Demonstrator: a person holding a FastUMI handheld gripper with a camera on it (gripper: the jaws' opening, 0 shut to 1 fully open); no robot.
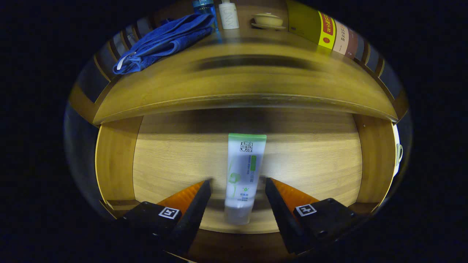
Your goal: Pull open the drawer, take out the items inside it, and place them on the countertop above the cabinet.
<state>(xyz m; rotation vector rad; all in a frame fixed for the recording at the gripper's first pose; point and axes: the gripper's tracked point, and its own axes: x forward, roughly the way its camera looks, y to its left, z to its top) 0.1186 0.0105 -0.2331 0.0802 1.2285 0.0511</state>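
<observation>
The gripper [237, 184] points down into the open drawer [310, 164], fingers spread wide — the white tube [243, 175] lies flat on the drawer floor between them, untouched, its green end toward the countertop [241, 84] beyond.

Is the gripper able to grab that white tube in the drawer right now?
Probably yes. The drawer is open, the tube lies between the gripper's open fingers, and nothing blocks it.
</observation>
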